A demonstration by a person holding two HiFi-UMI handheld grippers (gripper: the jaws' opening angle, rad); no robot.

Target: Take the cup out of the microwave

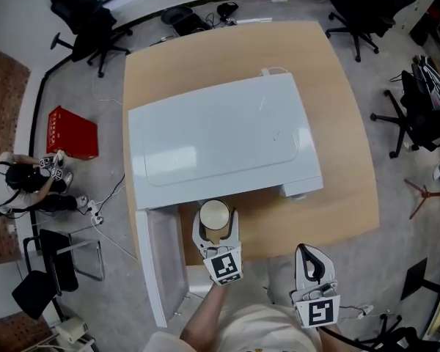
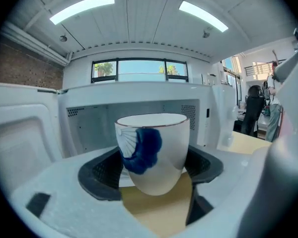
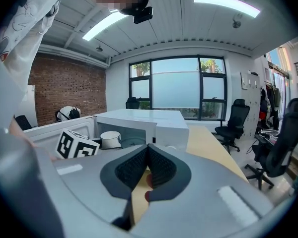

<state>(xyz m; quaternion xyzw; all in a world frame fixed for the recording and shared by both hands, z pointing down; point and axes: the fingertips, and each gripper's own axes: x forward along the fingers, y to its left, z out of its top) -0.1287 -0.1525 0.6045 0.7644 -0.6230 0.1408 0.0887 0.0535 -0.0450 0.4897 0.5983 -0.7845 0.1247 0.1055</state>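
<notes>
A white cup (image 2: 154, 150) with a blue splash and a thin dark rim hangs between the dark pads of my left gripper (image 2: 151, 165), which is shut on it. In the head view the cup (image 1: 214, 217) is just outside the white microwave (image 1: 220, 134), over the table's front strip, held by the left gripper (image 1: 216, 235). The microwave door (image 1: 160, 259) stands swung open at the left. My right gripper (image 1: 310, 262) stays back at the table's front edge, its pads (image 3: 159, 168) pressed together on nothing. From there I see the cup (image 3: 110, 139) in front of the open cavity.
The microwave fills most of the wooden table (image 1: 345, 160). Office chairs (image 1: 363, 9) stand round the table, a red crate (image 1: 72, 132) lies on the floor at the left, and a person (image 1: 26, 182) crouches beside it. A folding chair (image 1: 51, 270) stands near the open door.
</notes>
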